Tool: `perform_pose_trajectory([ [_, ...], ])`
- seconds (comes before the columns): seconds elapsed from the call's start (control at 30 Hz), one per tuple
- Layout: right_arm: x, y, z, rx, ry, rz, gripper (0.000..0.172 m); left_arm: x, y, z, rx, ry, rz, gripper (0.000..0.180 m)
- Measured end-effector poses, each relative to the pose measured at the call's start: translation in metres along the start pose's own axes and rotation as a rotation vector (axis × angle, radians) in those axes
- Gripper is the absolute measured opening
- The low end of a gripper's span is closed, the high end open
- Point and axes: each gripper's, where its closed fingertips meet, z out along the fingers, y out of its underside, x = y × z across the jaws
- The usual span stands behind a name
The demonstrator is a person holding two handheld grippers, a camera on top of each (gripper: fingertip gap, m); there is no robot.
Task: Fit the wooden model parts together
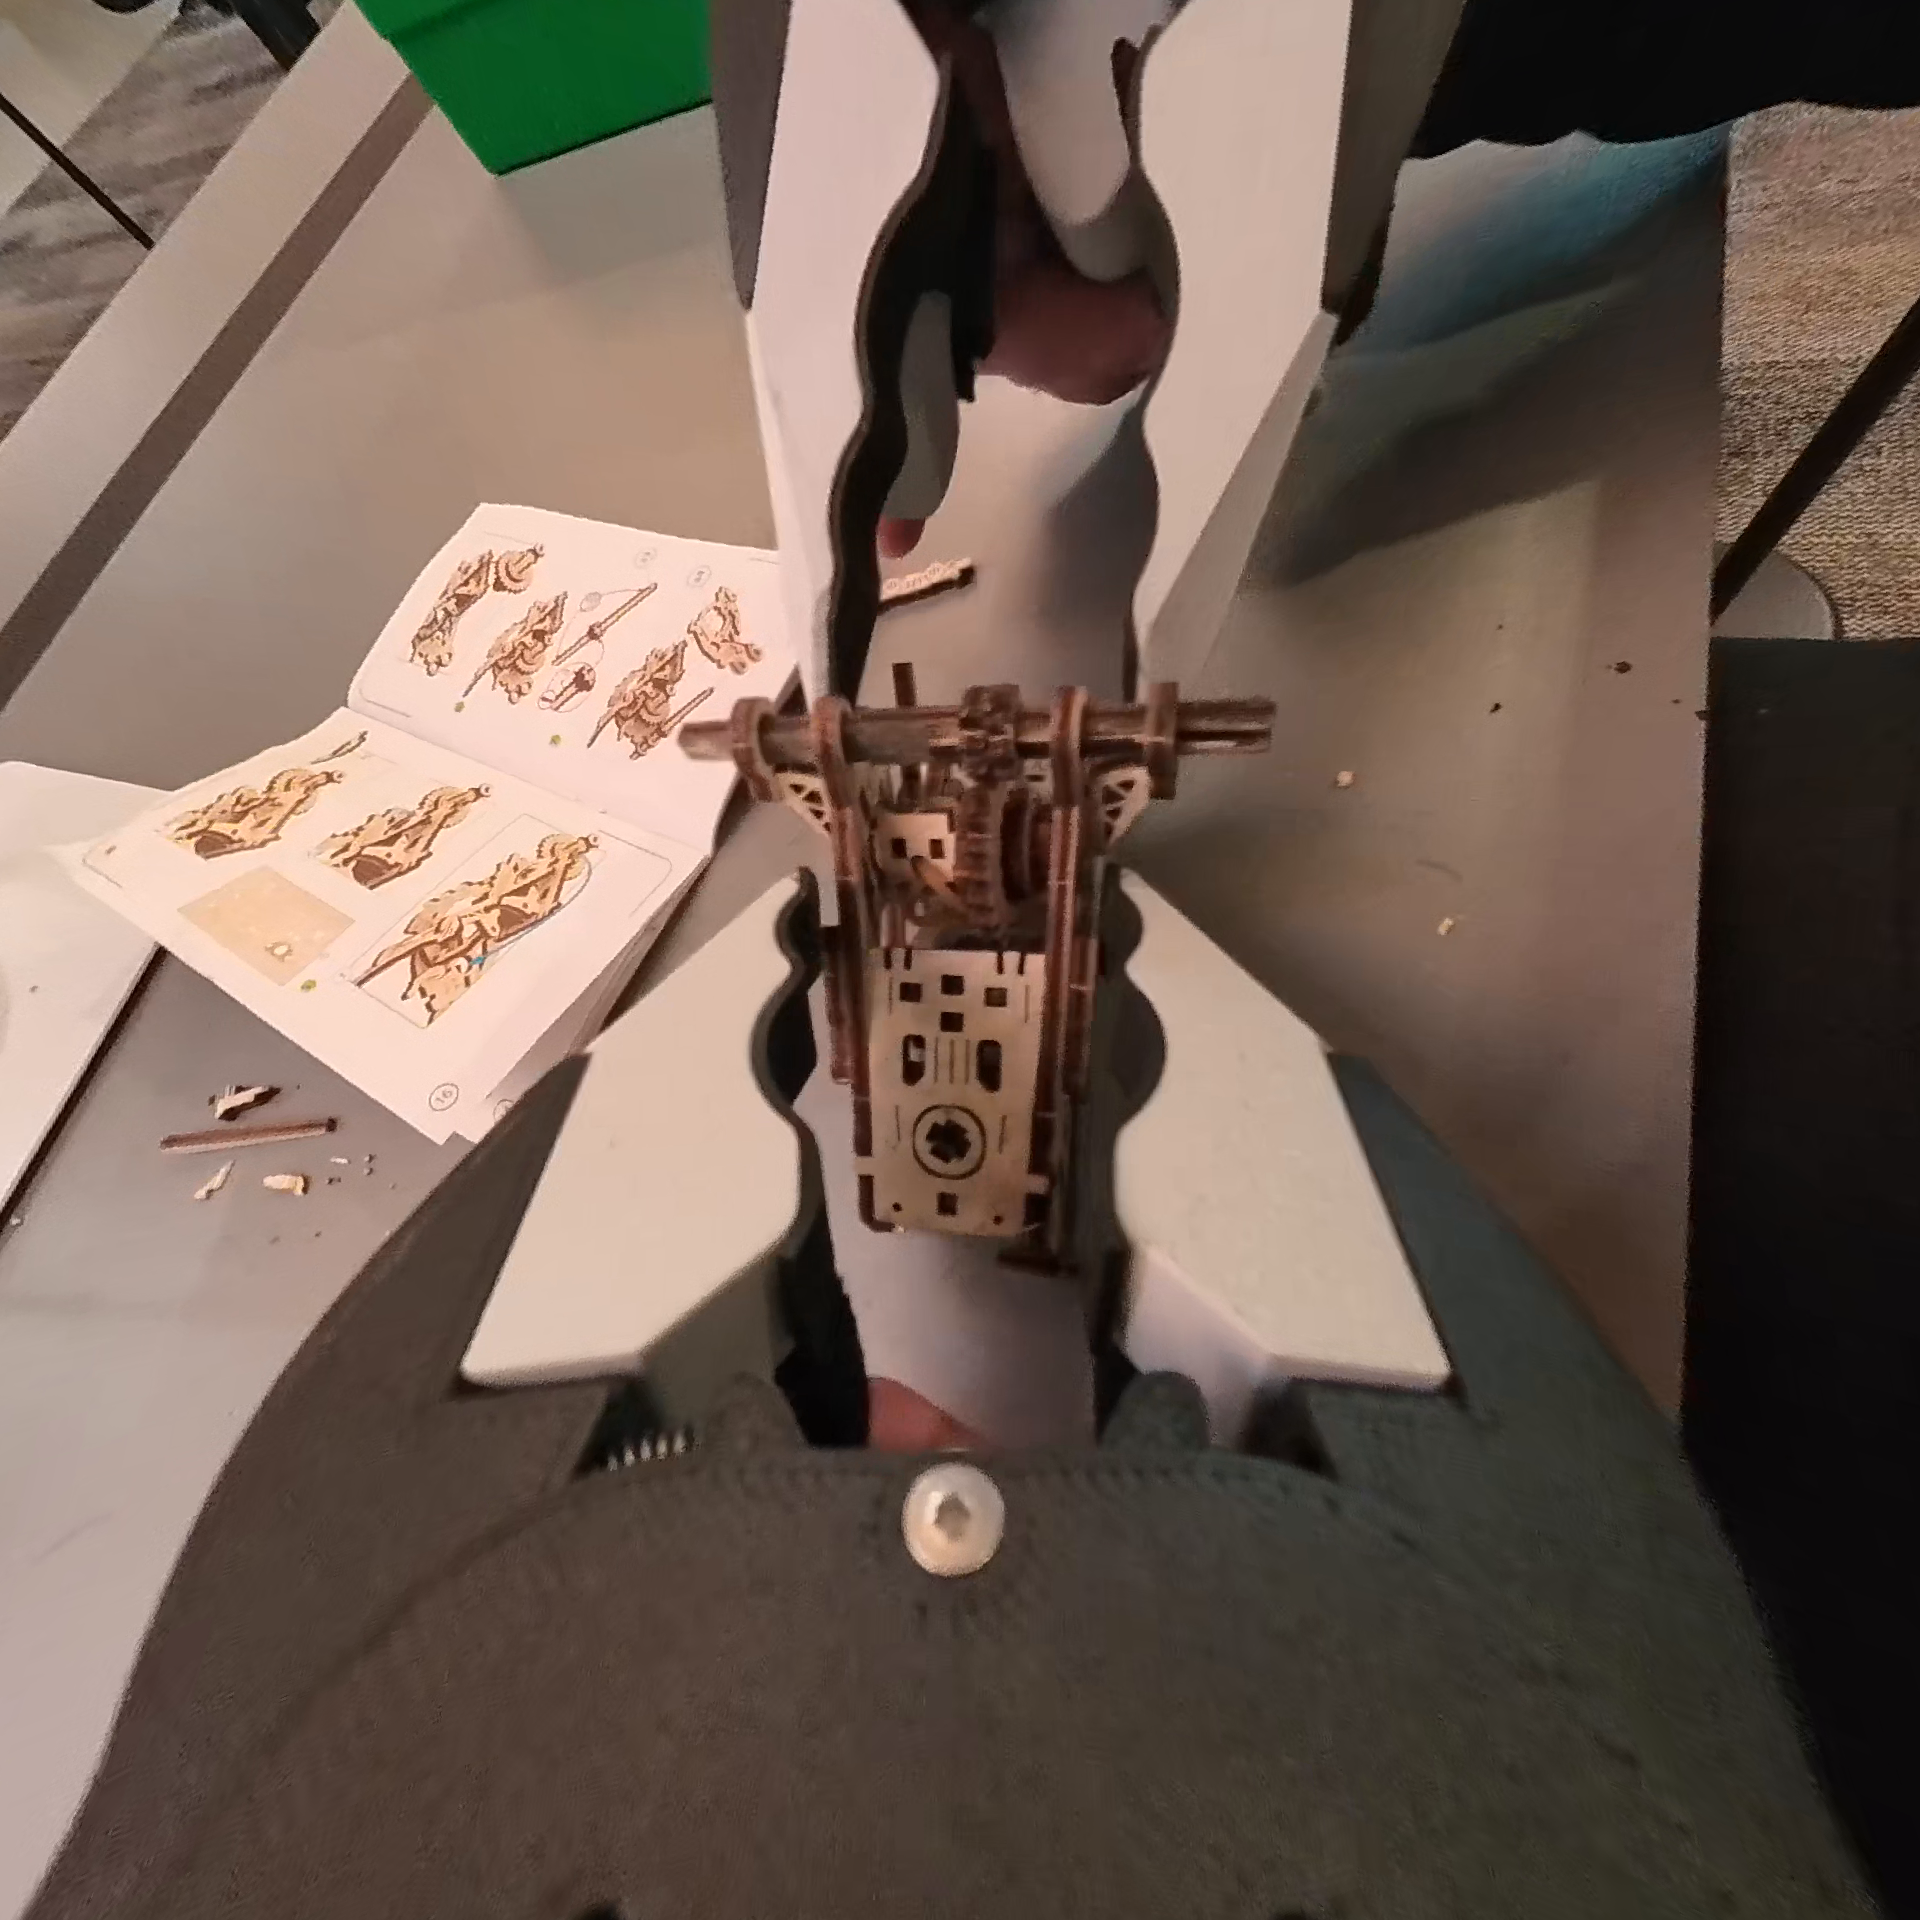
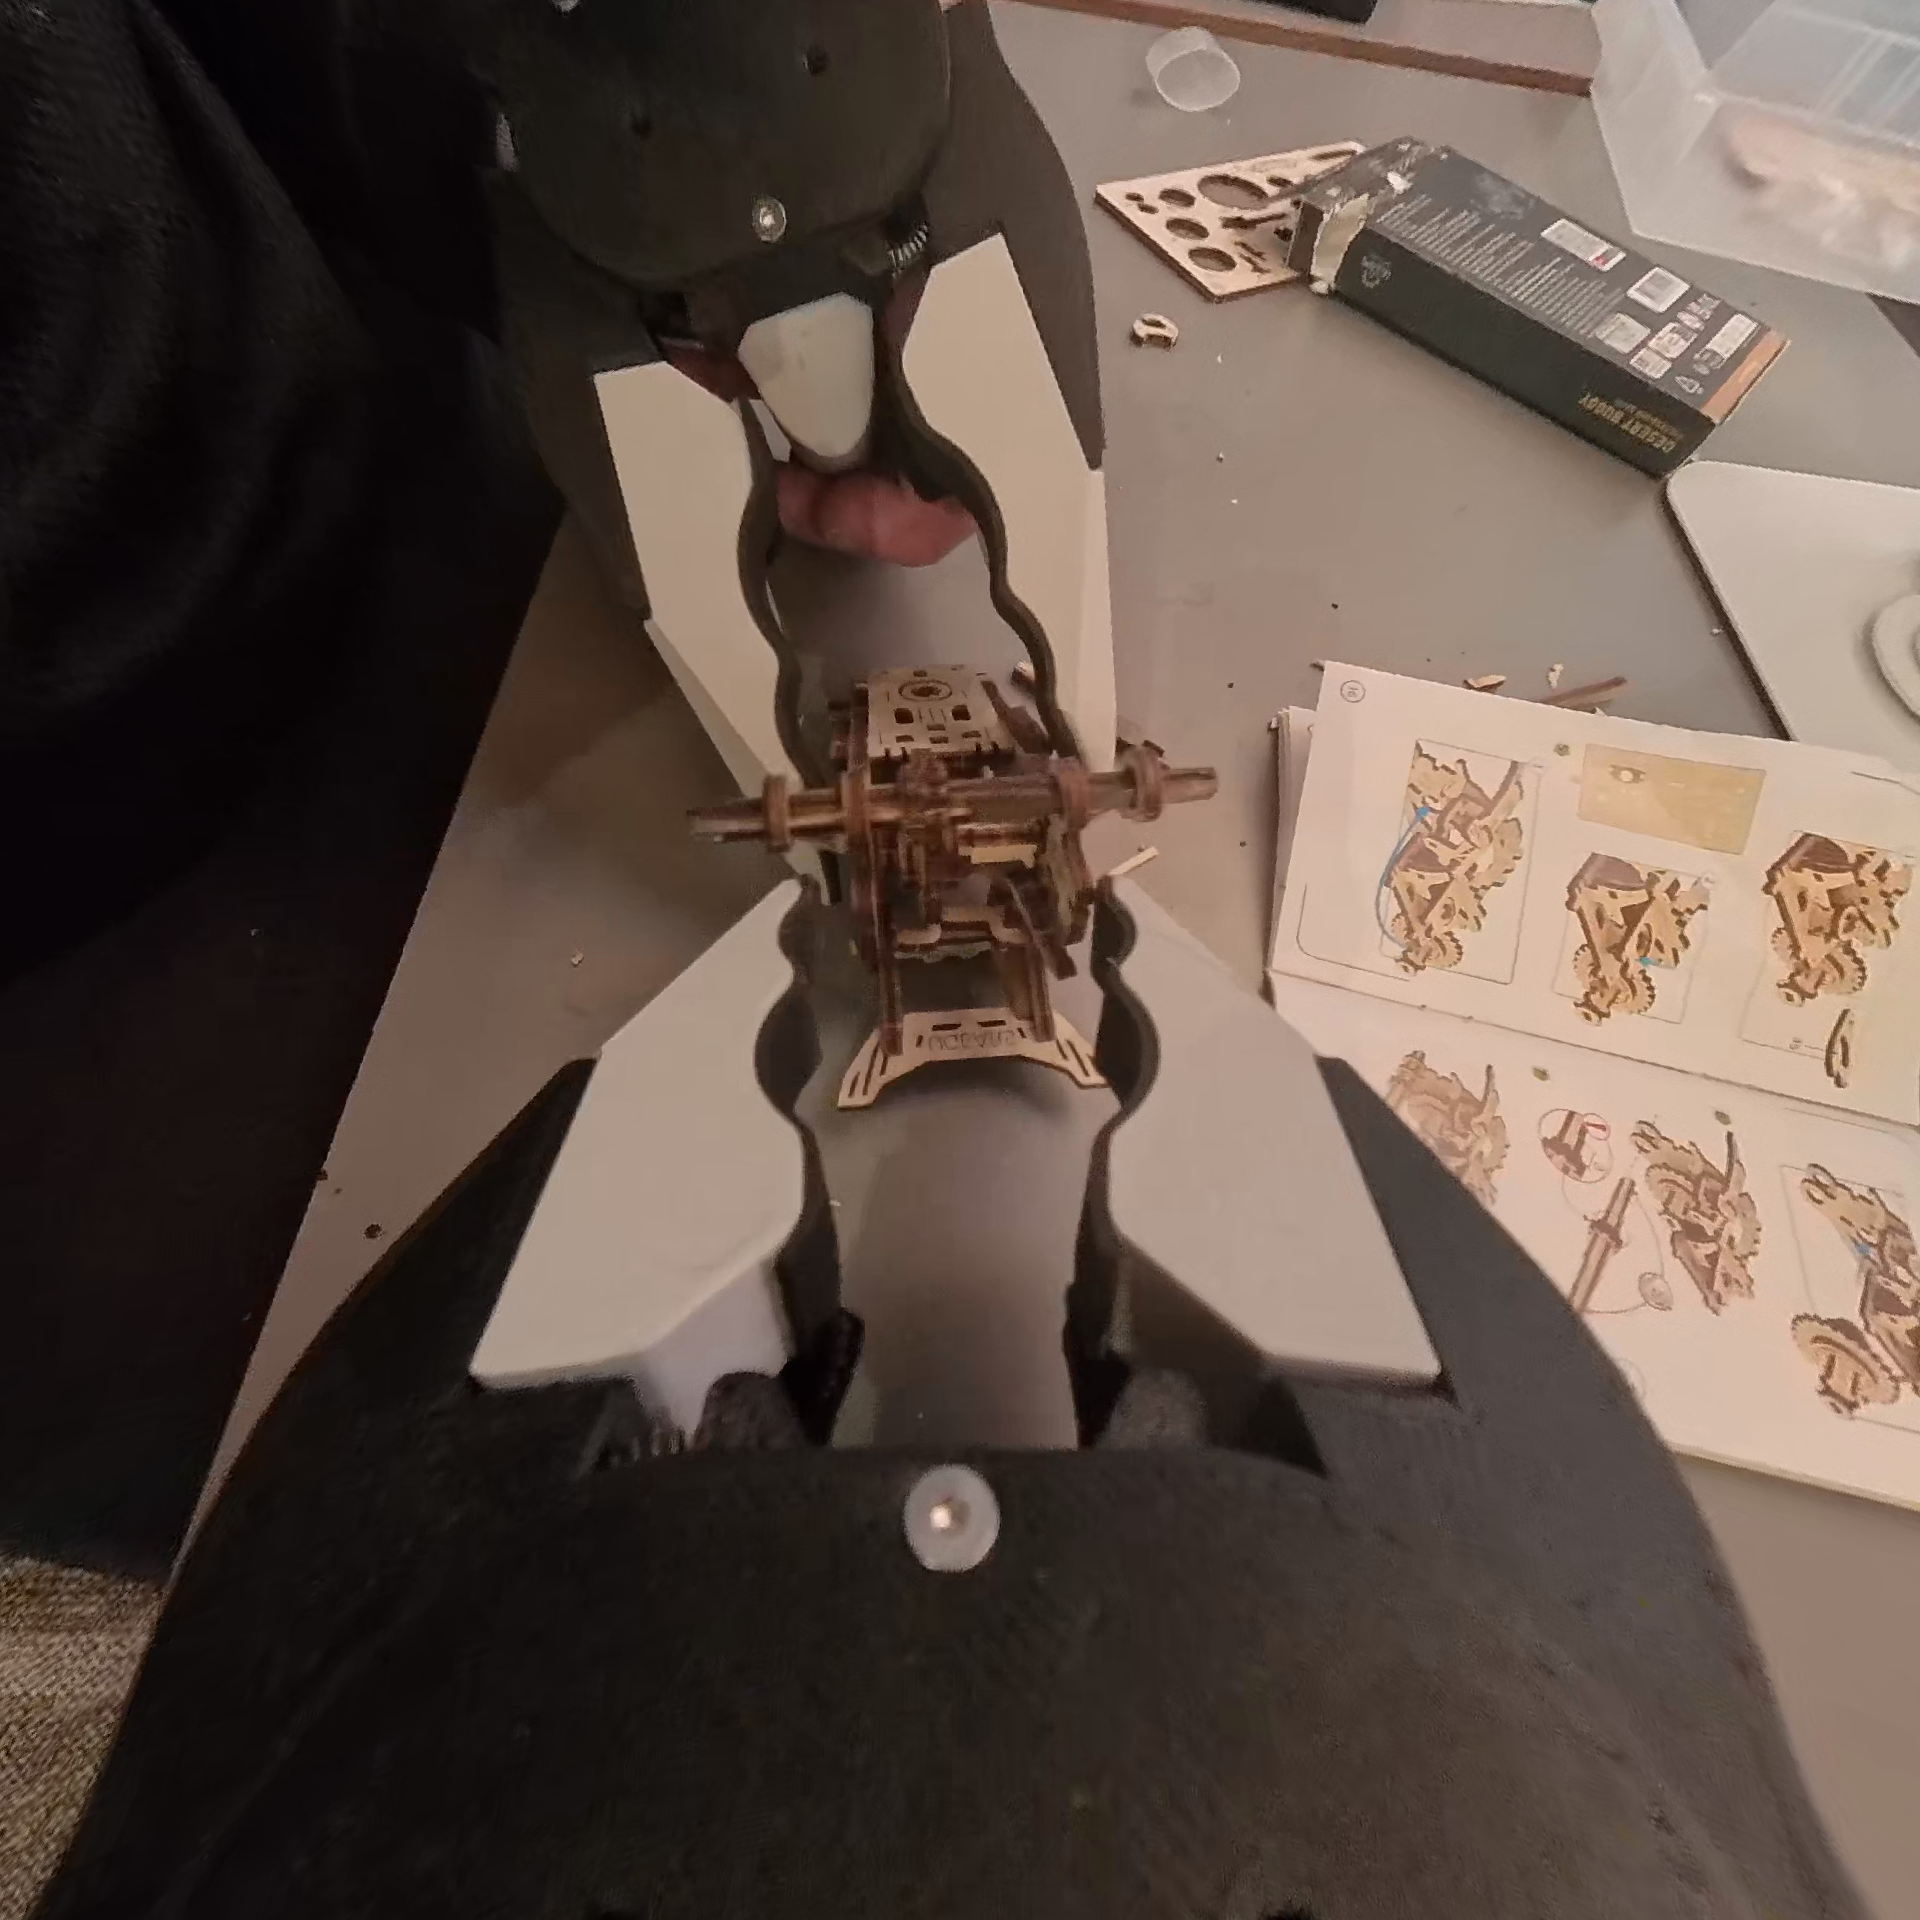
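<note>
Grey table (image 2: 1351, 540), open instruction booklet (image 2: 1621, 1039), wood scraps (image 1: 249, 1143), green box (image 1: 561, 73)

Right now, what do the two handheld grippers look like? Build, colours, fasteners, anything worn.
Both match. The left gripper and right gripper have a dark, textured, printed-looking body with a silver screw at its centre. Two broad pale grey fingers taper forward, edged inside with wavy black pads. A small coil spring shows by the left one's hinge. A dark sleeve is worn.

My left gripper (image 1: 961, 904), matte black printed body, white wavy-edged fingers (image 1: 686, 1174), silver screw (image 1: 953, 1538) at six o'clock, right gripper (image 2: 945, 914) alike, black sleeve (image 2: 208, 520) at ten o'clock
</note>
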Motion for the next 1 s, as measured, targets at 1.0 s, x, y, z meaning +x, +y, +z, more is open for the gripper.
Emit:
perform_pose_trajectory([
  [1.0, 0.037, -0.179, -0.068, 0.233, 0.337, 0.2, 0.067, -0.076, -0.104, -0.153, 0.978, 0.256, -0.712, 0.048],
])
